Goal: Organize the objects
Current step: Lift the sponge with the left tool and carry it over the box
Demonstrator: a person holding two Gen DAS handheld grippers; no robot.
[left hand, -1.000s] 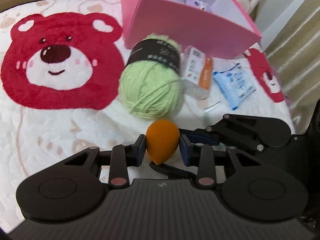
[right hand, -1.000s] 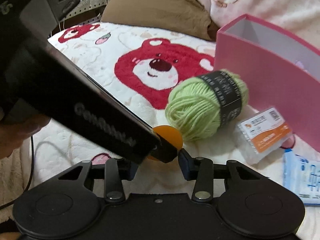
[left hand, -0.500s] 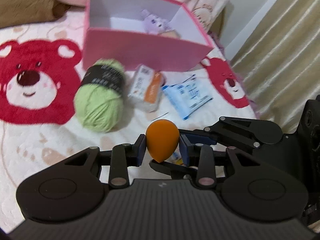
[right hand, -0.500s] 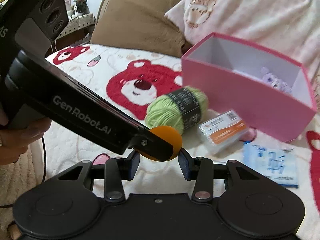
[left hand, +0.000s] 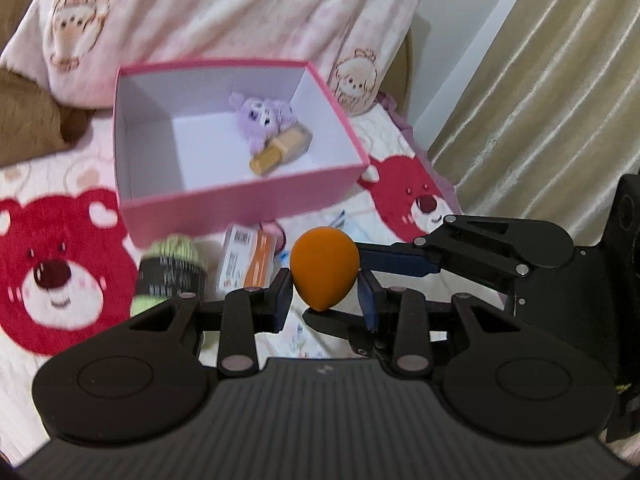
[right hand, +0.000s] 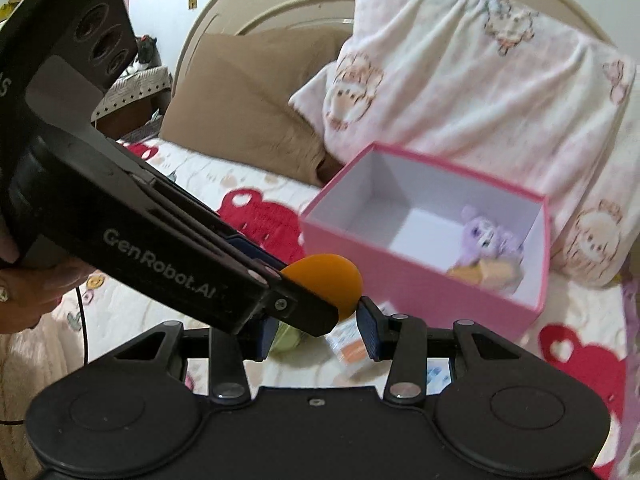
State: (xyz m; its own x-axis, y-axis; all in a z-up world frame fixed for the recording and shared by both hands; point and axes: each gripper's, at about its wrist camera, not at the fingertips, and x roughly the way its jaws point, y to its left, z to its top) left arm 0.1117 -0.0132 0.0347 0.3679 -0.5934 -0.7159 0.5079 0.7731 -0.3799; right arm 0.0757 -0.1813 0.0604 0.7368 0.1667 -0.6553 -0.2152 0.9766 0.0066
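Orange sponge [left hand: 324, 266] sits centre frame, clamped between the left gripper [left hand: 325, 294] pads, narrow end down. The right gripper [right hand: 320, 326] crosses in from the right of the left view; whether it's also pressing the sponge I can't tell. Target is likely the pink box [left hand: 240, 200] at upper centre: carry over the near wall, release above the bare white floor on its left side, clear of the purple plush [left hand: 262, 118] and tan block [left hand: 280, 152]. Yarn [left hand: 172, 270], carton [left hand: 248, 262] lie below the box front; nothing blocks the path. Pillow [right hand: 460, 100] behind.
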